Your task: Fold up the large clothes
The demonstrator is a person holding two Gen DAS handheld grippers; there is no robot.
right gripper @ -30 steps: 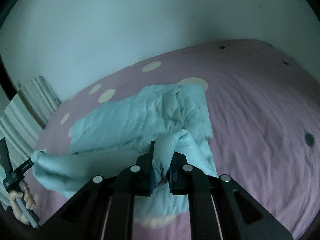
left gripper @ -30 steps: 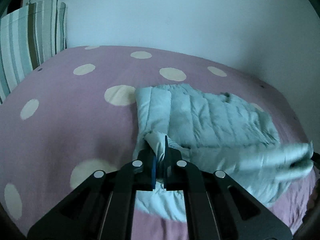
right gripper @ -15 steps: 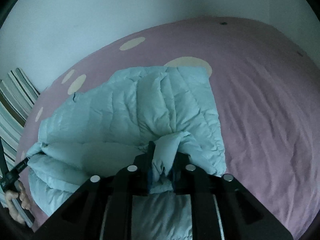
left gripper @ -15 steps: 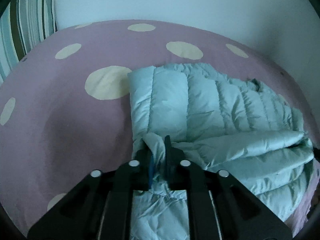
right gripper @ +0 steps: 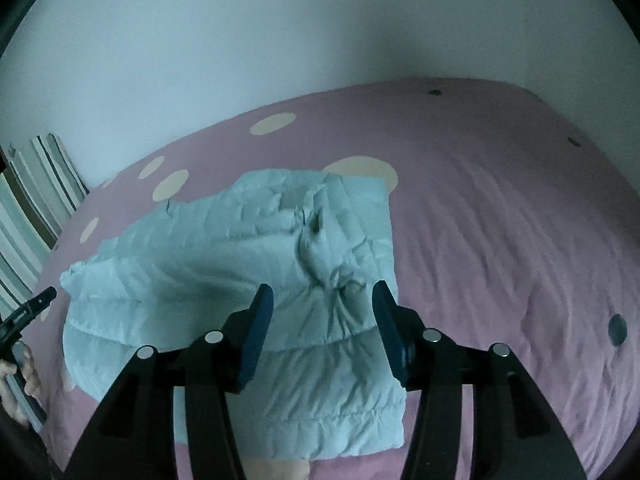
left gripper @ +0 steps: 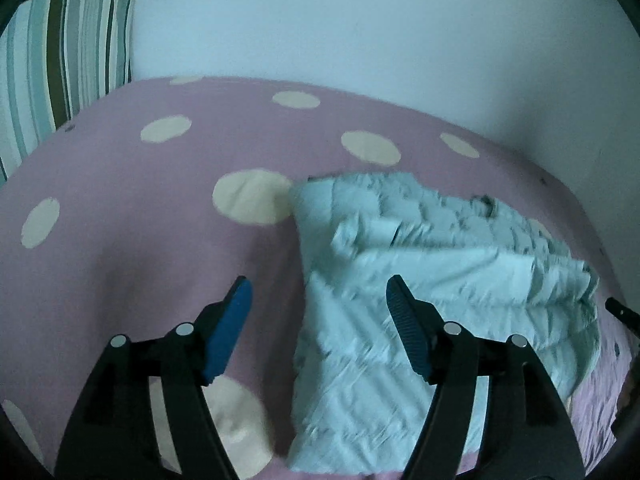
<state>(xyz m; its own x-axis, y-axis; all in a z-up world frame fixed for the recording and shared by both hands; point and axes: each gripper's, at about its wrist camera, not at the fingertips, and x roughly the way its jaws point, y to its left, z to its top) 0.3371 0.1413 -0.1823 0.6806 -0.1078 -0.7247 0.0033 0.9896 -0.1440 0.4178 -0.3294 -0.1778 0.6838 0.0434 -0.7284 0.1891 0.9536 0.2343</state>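
On the purple bedspread with its cream dots, seen from the left wrist camera, a pale blue quilted jacket lies folded over on itself, its upper layer doubled back across the middle in a thick roll. The left gripper hangs above the jacket's near left edge with its jaws spread wide and nothing between them; the blue-padded left finger sits over bare bedspread, the right finger over the fabric. A striped pillow leans against the white wall at the far left, and a dark gripper tip pokes in at the right edge. From the right wrist camera, the same jacket spreads across the bed's middle, crumpled around the collar and folded in layers toward the near edge. The right gripper is likewise released, both fingers parted above the jacket's near right portion and holding nothing. The bedspread is wrinkled to the right, and the striped pillow shows at the far left.
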